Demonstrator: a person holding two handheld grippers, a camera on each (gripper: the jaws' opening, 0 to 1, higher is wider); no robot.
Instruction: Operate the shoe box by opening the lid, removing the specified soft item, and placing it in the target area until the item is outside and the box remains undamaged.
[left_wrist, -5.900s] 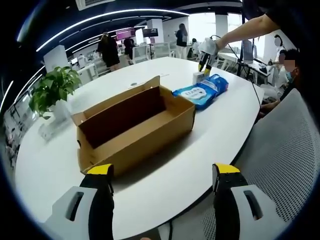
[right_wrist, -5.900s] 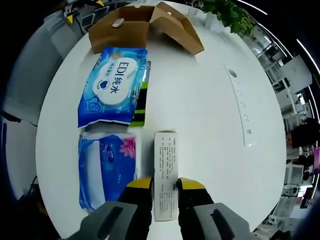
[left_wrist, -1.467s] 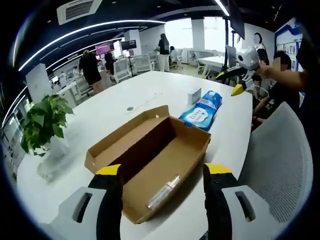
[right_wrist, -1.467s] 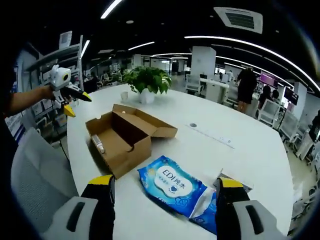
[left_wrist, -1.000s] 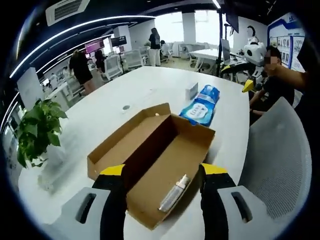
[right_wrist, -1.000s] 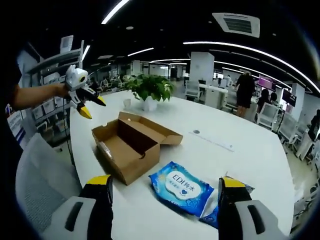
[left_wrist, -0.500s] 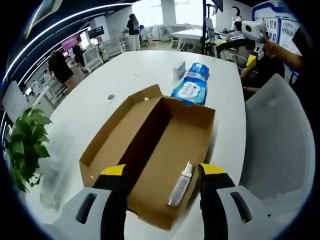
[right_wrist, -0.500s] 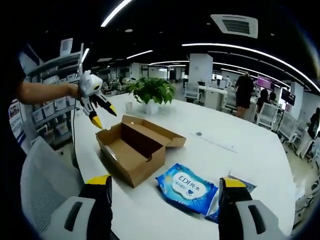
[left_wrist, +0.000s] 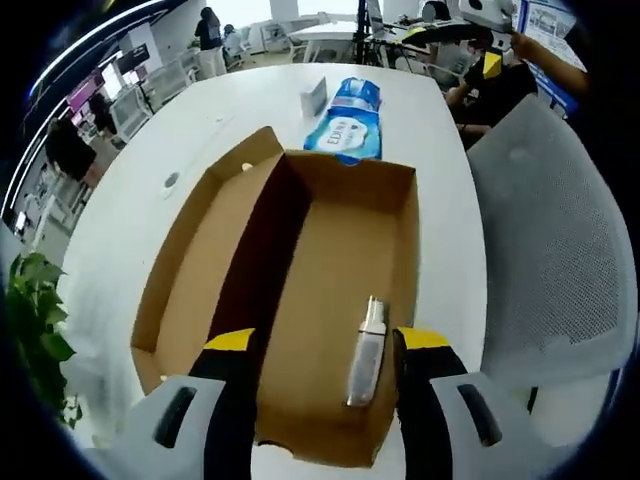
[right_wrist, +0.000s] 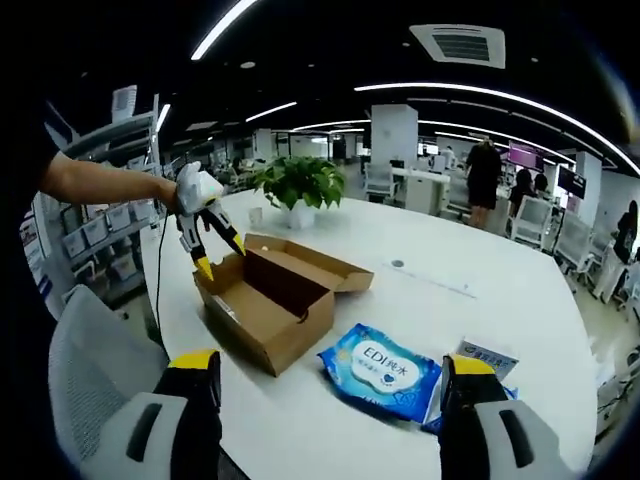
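Above the open shoe box (left_wrist: 300, 290), the left gripper (left_wrist: 322, 345) points down into it with jaws spread, grasping nothing; one small bottle (left_wrist: 366, 352) lies inside by the right wall, its long axis along the box's length, cap pointing away. Farther right, the right gripper (right_wrist: 325, 375) hovers over the white table (right_wrist: 500, 330), jaws released, with one wipes packet (right_wrist: 385, 372) lying between them.

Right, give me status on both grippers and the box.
Left gripper open, above the open shoe box. Small tube lies inside, near its jaws. Right gripper open, empty, held back. Nothing in the way.
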